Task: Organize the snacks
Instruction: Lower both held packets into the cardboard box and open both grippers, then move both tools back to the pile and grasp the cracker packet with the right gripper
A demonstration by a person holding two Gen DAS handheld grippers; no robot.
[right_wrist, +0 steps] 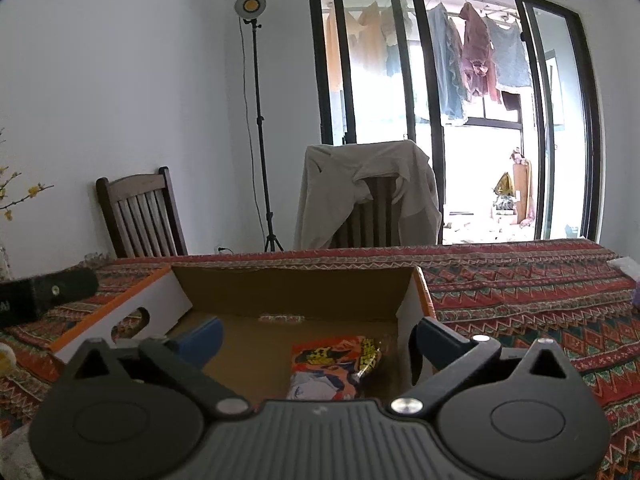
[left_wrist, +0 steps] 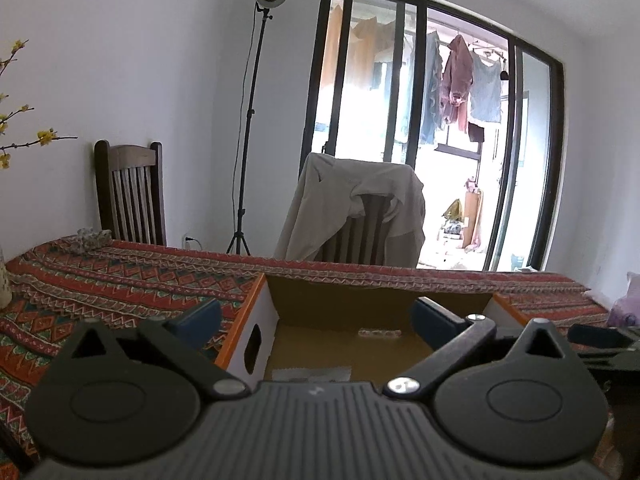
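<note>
On the far left we see a flowering branch (left_wrist: 24,144) over the patterned cloth on the bench (left_wrist: 120,280), with a wooden chair (left_wrist: 130,196) behind it. We hold the left tool (left_wrist: 316,320) over the left part of the cardboard box (left_wrist: 360,292), its jaws spread wide and nothing between them; the box floor ahead of it shows only a strip of tape and a pale scrap we cannot identify. A lamp stand (left_wrist: 248,120) rises by the wall, and a jacket draped on a second chair (left_wrist: 352,208) sits beyond the far edge of the bench.

Further right, our right tool (right_wrist: 316,336) hangs over the same box (right_wrist: 288,284), also released and empty. Just beneath and ahead of it an orange snack packet (right_wrist: 336,364) lies flat on the box floor, close to the right wall.

We judge that packet already stowed. The risk from here is in the next move: both tools hang low over the box, so lifting carelessly could catch a wall and drag the light box across the cloth, and the two tools are near enough to knock together
</note>
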